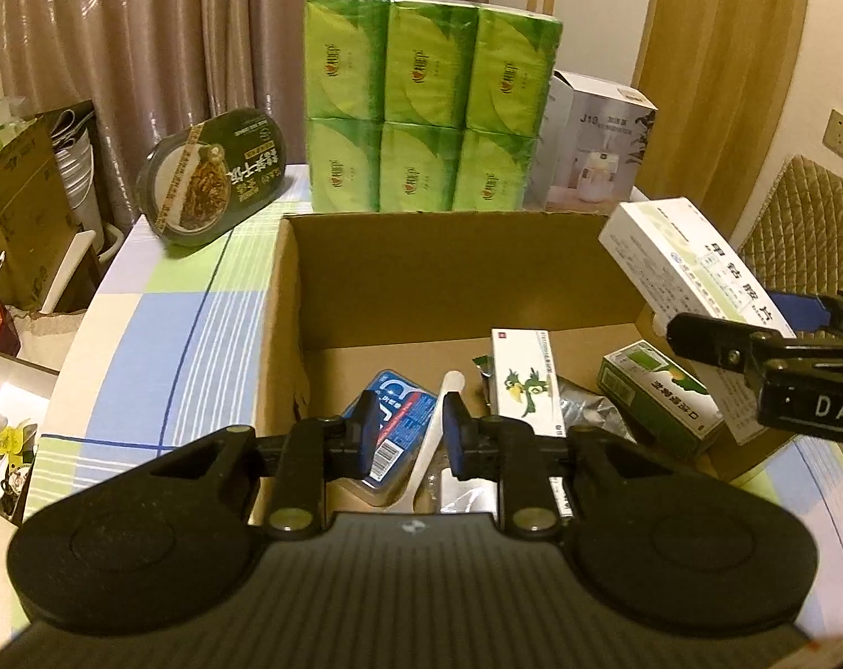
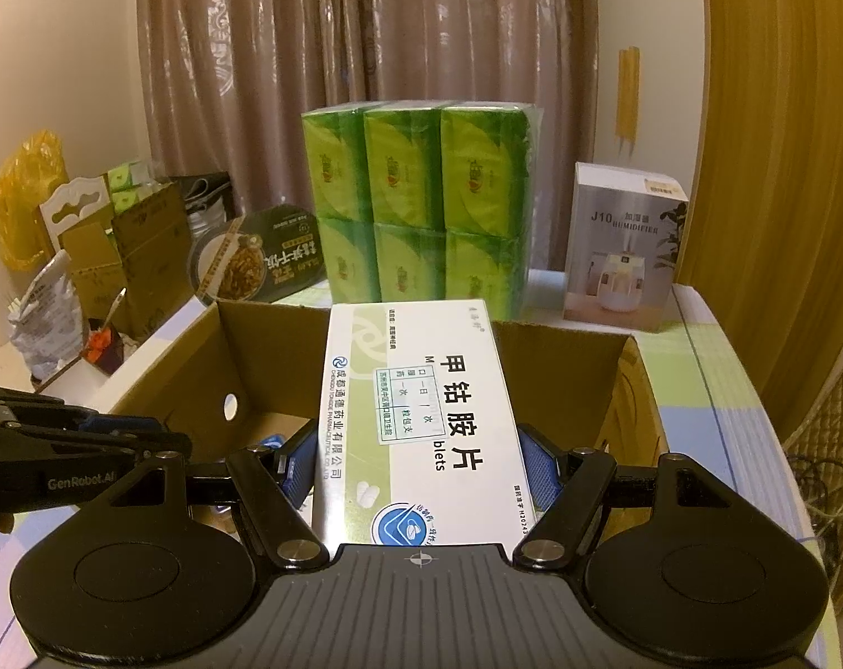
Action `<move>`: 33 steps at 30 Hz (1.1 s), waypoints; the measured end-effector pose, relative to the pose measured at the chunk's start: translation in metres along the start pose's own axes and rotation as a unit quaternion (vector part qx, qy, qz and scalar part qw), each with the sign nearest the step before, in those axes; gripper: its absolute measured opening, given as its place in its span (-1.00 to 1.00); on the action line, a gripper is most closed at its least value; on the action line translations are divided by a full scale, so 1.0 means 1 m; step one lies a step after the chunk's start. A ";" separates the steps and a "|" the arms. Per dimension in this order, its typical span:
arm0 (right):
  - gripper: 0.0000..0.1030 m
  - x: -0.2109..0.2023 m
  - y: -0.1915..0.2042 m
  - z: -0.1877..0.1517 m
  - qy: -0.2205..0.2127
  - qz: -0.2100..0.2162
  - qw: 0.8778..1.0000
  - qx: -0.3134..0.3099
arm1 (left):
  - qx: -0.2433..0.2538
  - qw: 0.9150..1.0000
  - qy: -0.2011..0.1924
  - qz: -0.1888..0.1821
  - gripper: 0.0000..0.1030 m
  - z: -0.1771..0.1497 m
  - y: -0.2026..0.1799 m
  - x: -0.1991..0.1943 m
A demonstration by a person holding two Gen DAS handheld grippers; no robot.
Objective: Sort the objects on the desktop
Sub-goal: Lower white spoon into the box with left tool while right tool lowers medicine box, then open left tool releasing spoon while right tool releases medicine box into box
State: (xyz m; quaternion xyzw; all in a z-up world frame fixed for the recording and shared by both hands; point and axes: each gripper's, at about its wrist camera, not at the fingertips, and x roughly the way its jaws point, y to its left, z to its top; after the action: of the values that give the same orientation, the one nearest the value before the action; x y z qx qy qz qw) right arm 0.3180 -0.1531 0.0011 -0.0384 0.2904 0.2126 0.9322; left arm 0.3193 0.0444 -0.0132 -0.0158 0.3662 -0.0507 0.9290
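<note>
An open cardboard box (image 1: 287,301) sits on the table; it also shows in the right wrist view (image 2: 566,357). Inside lie a blue packet (image 1: 399,418), a white spoon (image 1: 438,429), a white medicine box with a green bird (image 1: 524,379) and a green box (image 1: 661,396). My left gripper (image 1: 409,435) is open above the box's near side, holding nothing. My right gripper (image 2: 418,471) is shut on a white medicine box with Chinese lettering (image 2: 421,418), held above the box's right rim; it also shows in the left wrist view (image 1: 694,262).
A green pack of tissues (image 1: 427,106) stands behind the box, with a humidifier carton (image 1: 594,139) to its right and a dark noodle bowl (image 1: 215,184) leaning to its left. Cartons and clutter (image 1: 20,212) lie off the table's left edge. A chair (image 1: 805,228) is at right.
</note>
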 end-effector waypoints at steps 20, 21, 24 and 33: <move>0.34 0.002 -0.001 -0.003 0.007 0.000 1.000 0.004 | 0.017 1.000 0.006 -0.006 -0.60 -0.003 -0.010 0.003; 0.34 0.001 -0.001 -0.003 0.007 0.000 1.000 0.004 | 0.016 1.000 0.006 -0.006 -0.60 -0.003 -0.010 0.003; 0.34 0.003 -0.001 -0.003 0.009 0.000 1.000 0.004 | 0.017 1.000 0.006 -0.005 -0.60 -0.003 -0.010 0.003; 0.34 0.003 0.000 -0.005 0.011 -0.001 1.000 0.004 | 0.017 1.000 0.006 -0.005 -0.60 -0.003 -0.010 0.003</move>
State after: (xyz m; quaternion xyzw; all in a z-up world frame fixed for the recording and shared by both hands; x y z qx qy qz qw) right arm 0.3181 -0.1532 -0.0045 -0.0376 0.3017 0.2101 0.9292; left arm 0.3184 0.0338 -0.0170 -0.0011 0.3710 -0.0615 0.9266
